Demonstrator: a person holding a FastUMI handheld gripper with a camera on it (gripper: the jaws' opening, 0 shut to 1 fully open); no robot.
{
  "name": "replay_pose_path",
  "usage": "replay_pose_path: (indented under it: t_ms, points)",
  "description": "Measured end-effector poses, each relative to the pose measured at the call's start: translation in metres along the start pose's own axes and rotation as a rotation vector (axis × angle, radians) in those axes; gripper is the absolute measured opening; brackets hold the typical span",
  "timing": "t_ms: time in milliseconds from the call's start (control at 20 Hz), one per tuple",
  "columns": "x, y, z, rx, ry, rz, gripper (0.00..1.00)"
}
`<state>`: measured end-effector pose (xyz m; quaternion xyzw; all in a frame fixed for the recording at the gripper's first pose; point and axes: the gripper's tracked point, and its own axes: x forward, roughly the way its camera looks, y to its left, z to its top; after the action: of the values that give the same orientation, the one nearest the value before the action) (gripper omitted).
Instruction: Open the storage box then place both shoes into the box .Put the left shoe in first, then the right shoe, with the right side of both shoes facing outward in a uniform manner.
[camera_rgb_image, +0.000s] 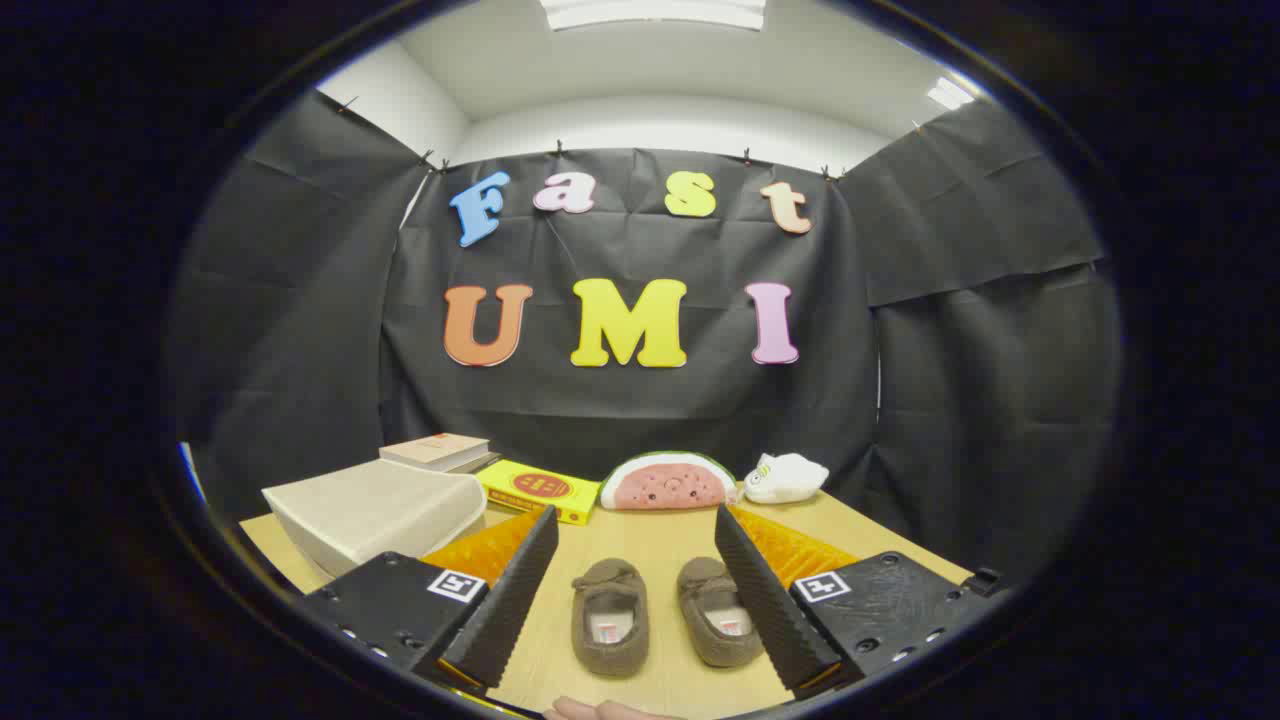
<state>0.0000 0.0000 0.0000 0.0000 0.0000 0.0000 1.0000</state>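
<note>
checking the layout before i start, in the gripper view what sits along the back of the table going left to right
storage box → book → yellow box → watermelon-slice plush → white plush. The two shoes lie nearer, between the open fingers of the gripper.

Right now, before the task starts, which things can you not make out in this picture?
Gripper view, jaws open, empty:
- Right brown suede shoe: its outer side is covered by the right finger.
- Beige fabric storage box: its near corner lies behind the left finger; how its lid opens cannot be told.
- Labels inside both shoes, left one too: too small.
- Hand: mostly cut off.
</note>
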Motion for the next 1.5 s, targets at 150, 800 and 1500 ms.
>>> replay_pose_path:
  t_ms: [150,800,1500]
  points:
    - [-0.006,0.009,-0.001,0.013,0.013,0.013,0.96]
    - [-0.015,0.009,-0.009,0.051,0.042,0.020,0.96]
    - [0.052,0.064,-0.013,0.240,0.205,0.275,0.95]
